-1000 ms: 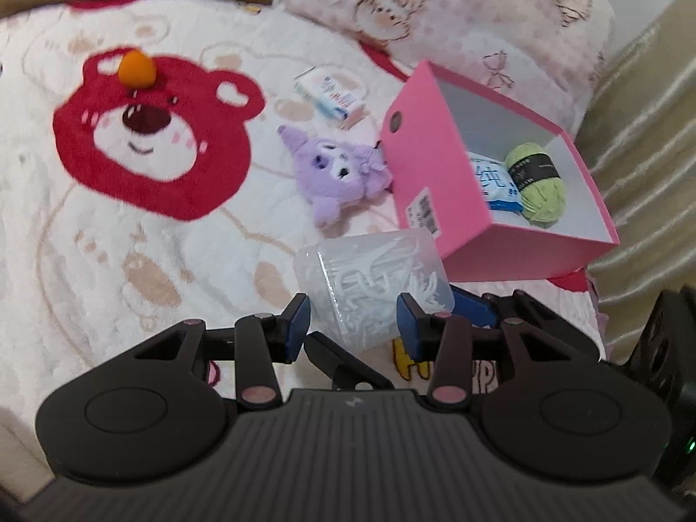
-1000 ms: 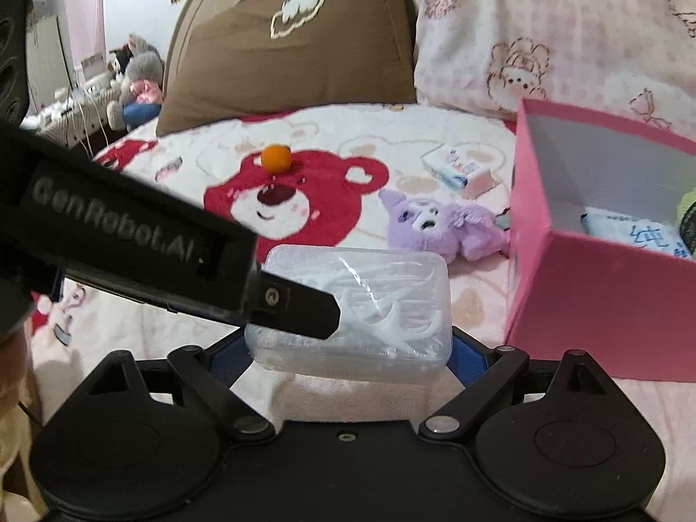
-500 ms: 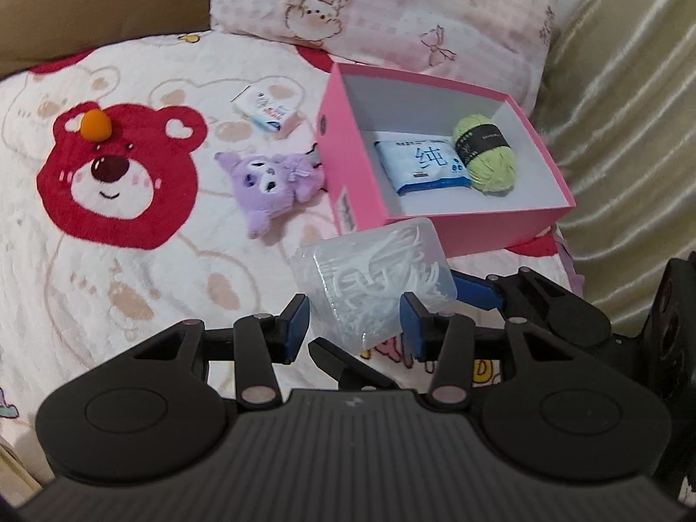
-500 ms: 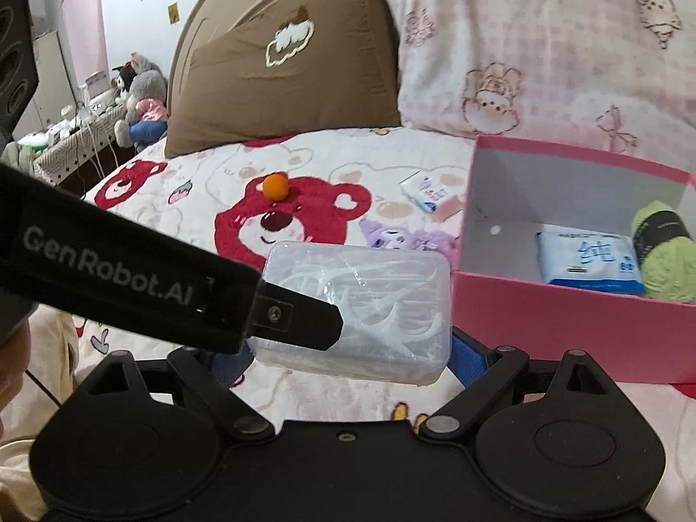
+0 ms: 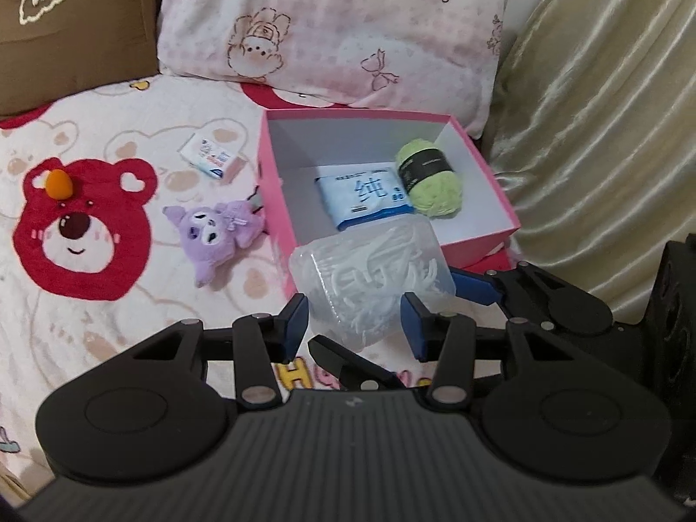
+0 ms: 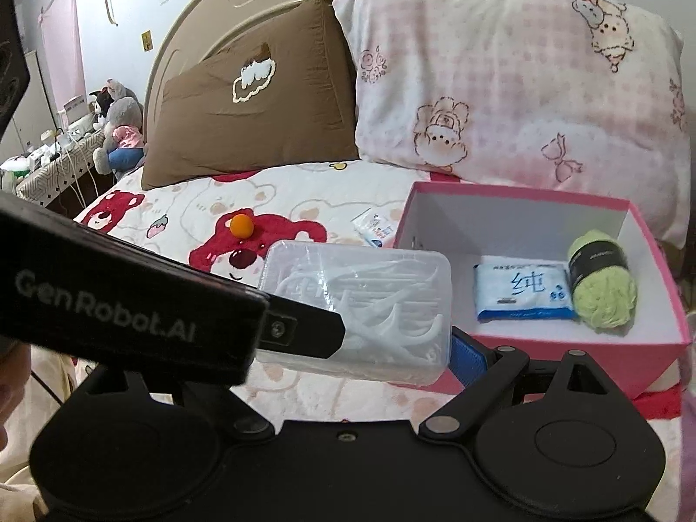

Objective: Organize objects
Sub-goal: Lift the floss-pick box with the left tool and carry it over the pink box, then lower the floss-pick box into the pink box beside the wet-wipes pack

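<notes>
My right gripper [image 6: 352, 348] is shut on a clear plastic box of white floss picks [image 6: 361, 304], held in the air just left of the pink box [image 6: 644, 356]. The floss box also shows in the left wrist view [image 5: 369, 274], in front of my open, empty left gripper [image 5: 354, 322]. The pink box [image 5: 274, 200] holds a blue tissue pack [image 5: 365, 193] and a green yarn ball [image 5: 433, 178]. On the bedspread lie a purple plush [image 5: 217, 230], an orange ball [image 5: 60, 185] and a small white packet [image 5: 213, 156].
A pink pillow [image 5: 330, 35] and a brown pillow [image 5: 74, 30] stand behind the box. A gold curtain [image 5: 600, 122] hangs at the right. The left gripper's body [image 6: 130, 304] crosses the right wrist view. A side table with toys [image 6: 87, 130] is far left.
Both grippers rose and moved toward the pink box; the floss box went up with the right gripper. The box's inside now shows more fully.
</notes>
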